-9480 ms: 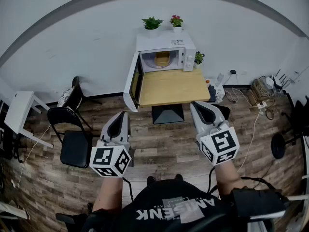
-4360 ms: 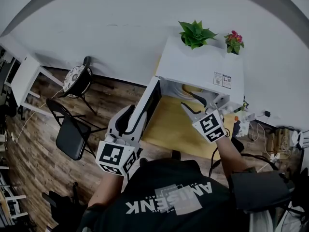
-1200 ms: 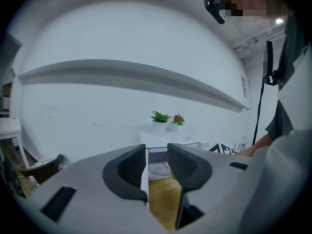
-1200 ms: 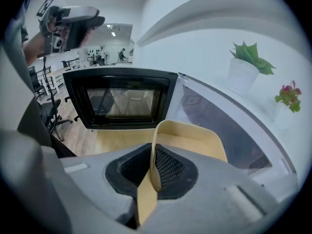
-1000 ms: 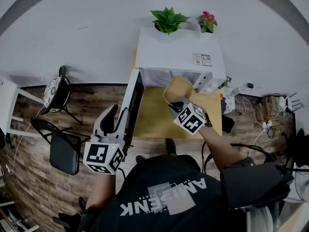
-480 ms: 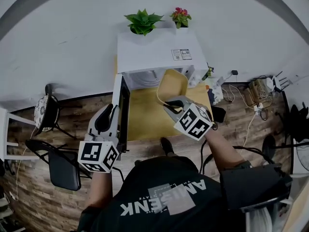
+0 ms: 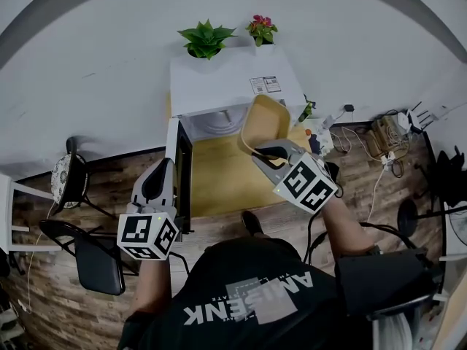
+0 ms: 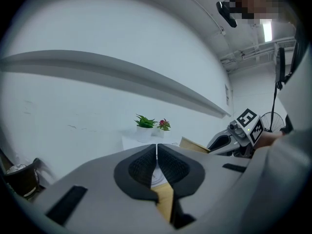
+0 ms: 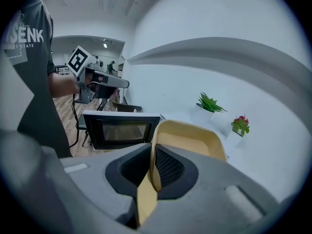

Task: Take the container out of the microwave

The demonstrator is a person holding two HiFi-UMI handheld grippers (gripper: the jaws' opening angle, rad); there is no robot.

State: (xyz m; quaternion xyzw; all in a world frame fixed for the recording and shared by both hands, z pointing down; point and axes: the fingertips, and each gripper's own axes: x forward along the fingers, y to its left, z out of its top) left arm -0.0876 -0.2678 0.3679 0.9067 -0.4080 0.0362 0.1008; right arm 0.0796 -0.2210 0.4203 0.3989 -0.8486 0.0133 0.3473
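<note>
Showing rounded corners, the shallow tan container (image 7: 267,121) sits steeply tilted.

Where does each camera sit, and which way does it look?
Head view: on the head, looking steeply down at microwave and table; left gripper, right gripper, forearms, shirt show.
Left gripper view: on that gripper, facing the wall; its fingers, just closed on nothing, show.
Right gripper view: on that gripper, facing the microwave door; fingers grip the yellow container.
Both gripper views share the two plants.
</note>
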